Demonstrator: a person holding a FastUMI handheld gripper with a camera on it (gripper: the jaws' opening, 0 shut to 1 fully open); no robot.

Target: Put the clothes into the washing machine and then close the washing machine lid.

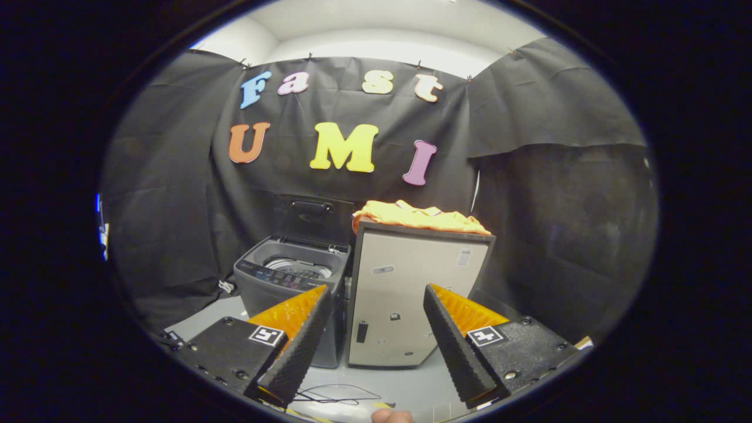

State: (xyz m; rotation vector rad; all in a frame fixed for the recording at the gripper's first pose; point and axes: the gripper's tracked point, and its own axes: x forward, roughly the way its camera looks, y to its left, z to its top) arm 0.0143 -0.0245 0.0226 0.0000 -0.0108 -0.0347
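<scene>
Jaws released, fingers spread wide and holding nothing; my gripper [373, 346] sits well back from both appliances.

Count as I see it: one washing machine [292, 281], one cabinet [411, 294], one bundle of clothes [420, 216]. Washing machine is a grey top-loader, boxy, its lid [311, 214] standing upright at the back, ribbed metal drum visible inside. Cabinet is a pale, smooth-faced box with a dark top, standing just beside the machine on its right. Clothes are yellow-orange fabric, crumpled flat, covering the cabinet's top from its left corner to its right edge. Thin dark cable [335, 395] loops on the grey floor [405, 385] between my ridged fingers [296, 346].
</scene>
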